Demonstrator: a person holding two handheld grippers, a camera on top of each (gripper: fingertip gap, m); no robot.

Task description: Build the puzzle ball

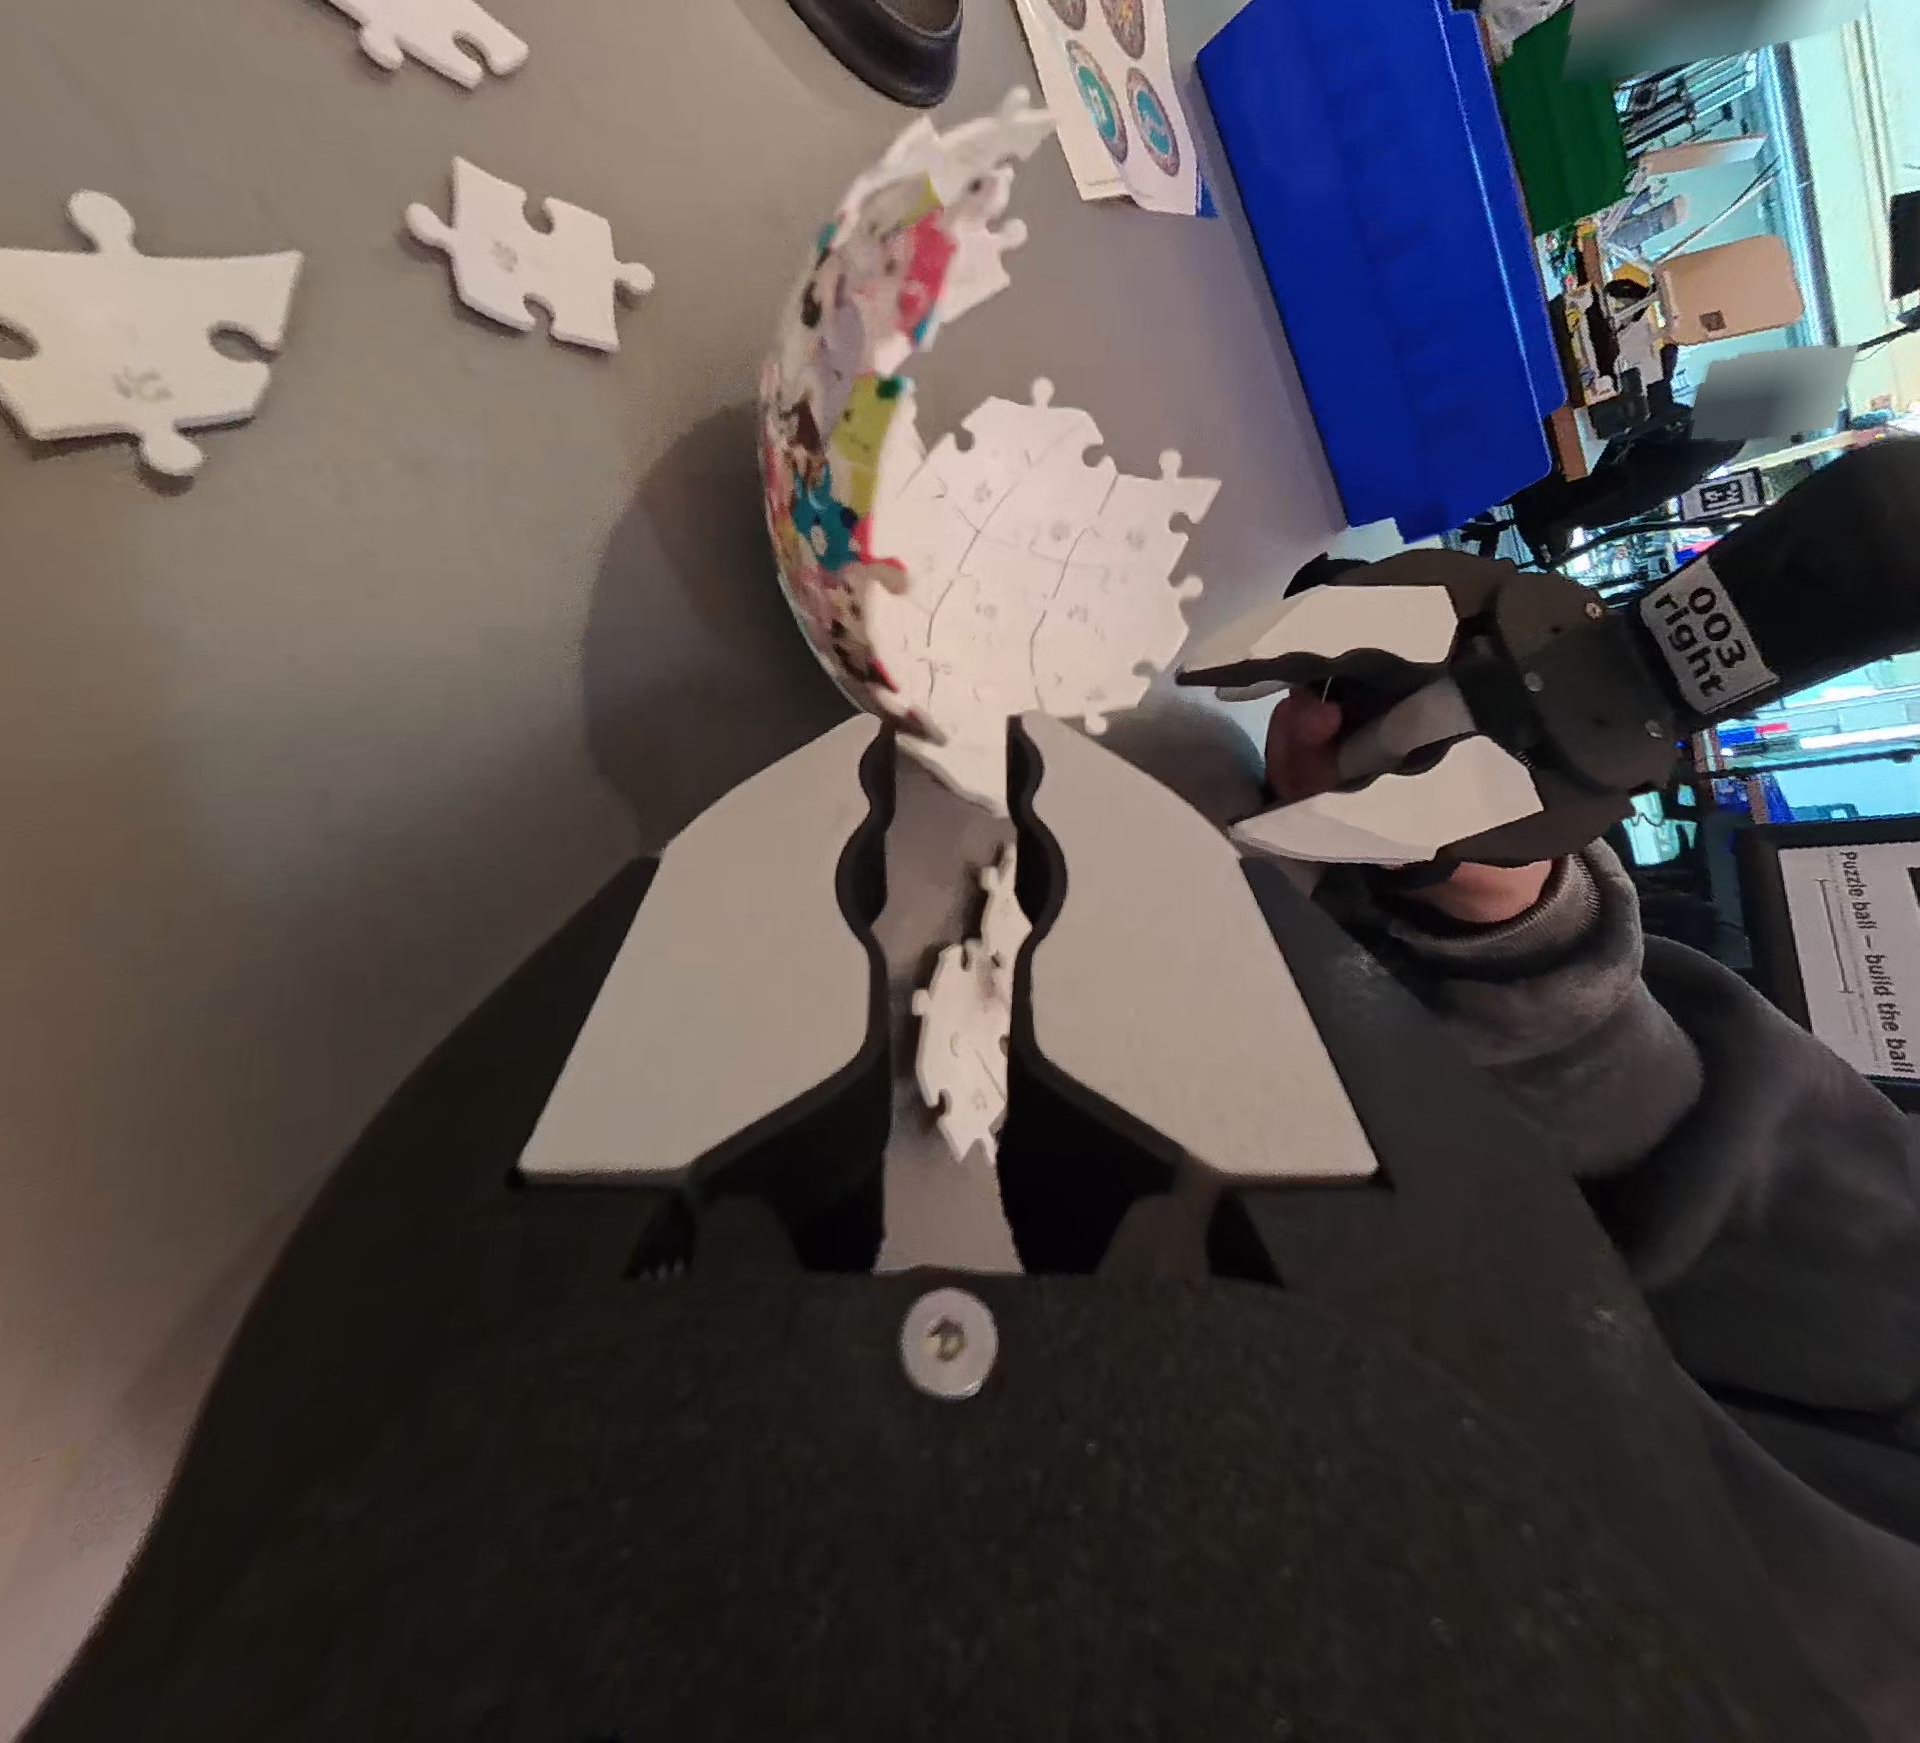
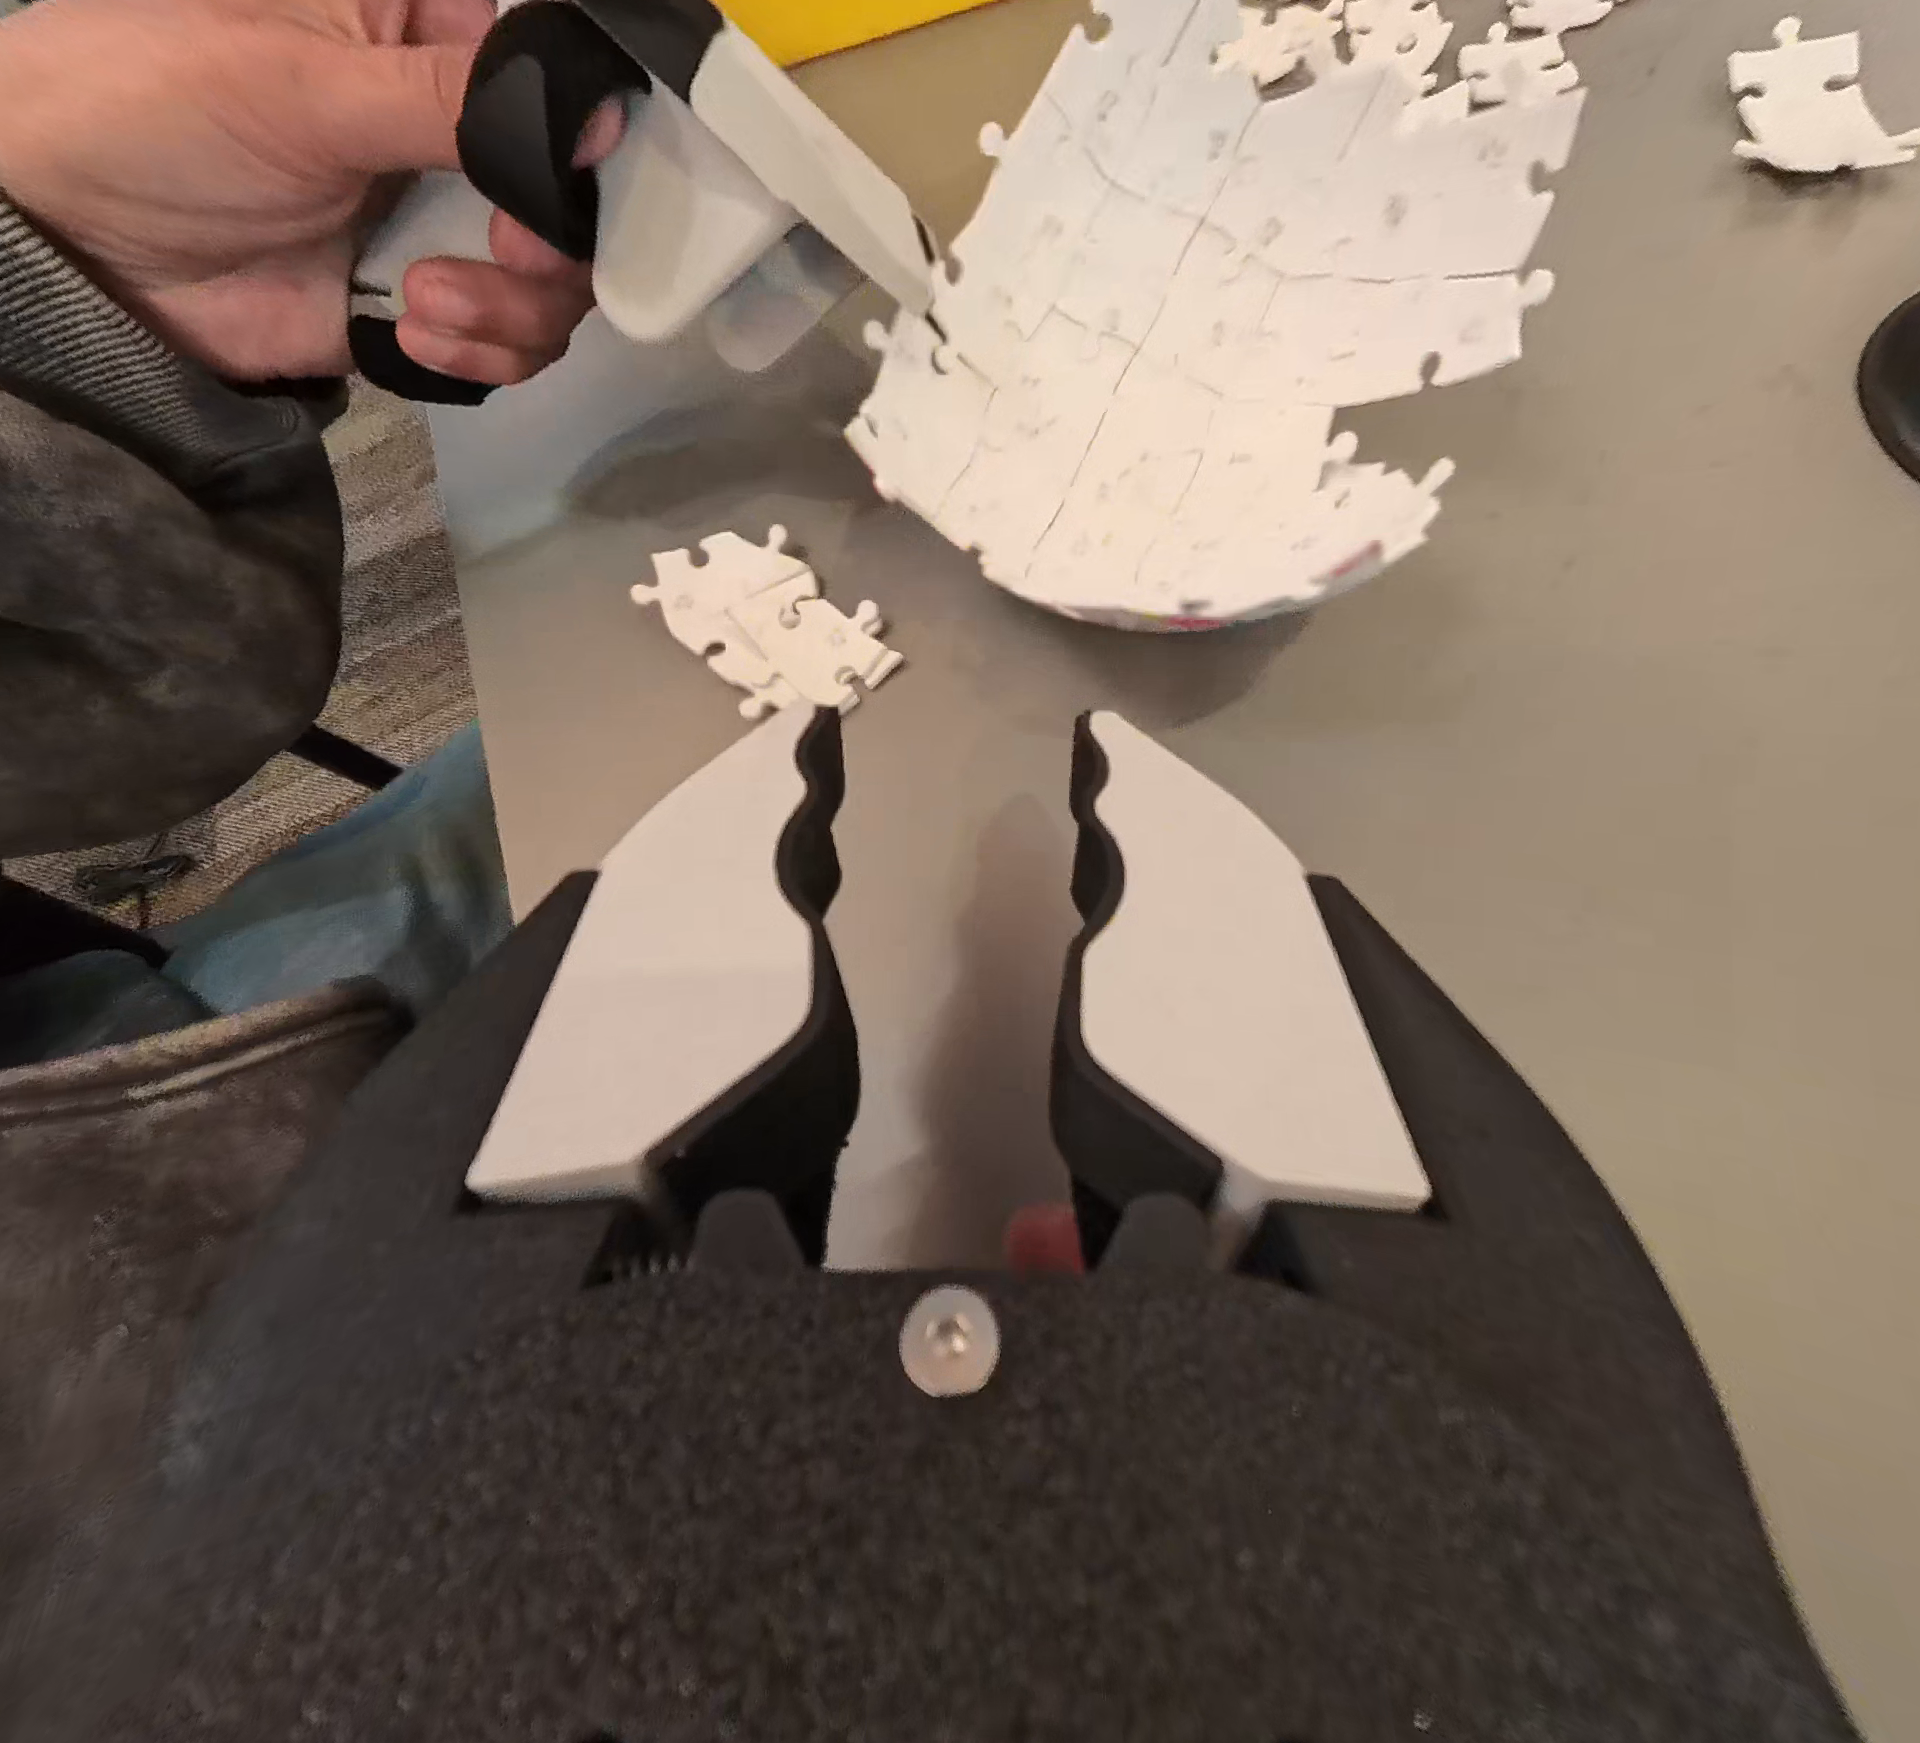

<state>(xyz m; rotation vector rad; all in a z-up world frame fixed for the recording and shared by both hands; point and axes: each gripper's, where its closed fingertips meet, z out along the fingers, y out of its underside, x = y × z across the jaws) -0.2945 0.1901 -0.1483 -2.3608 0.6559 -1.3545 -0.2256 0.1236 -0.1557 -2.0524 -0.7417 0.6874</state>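
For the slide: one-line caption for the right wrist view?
Open right gripper hovers near joined loose pieces while left gripper pinches the half-built puzzle ball's rim.

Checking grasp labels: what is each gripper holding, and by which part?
The left gripper pinches the half-built puzzle ball by its jagged rim. The right gripper is open, holding nothing.

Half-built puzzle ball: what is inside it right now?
The half-built puzzle ball shows only its blank white inner faces; no loose pieces lie inside. The left hand-held gripper pinches its rim. The lowest part of the bowl is hidden.
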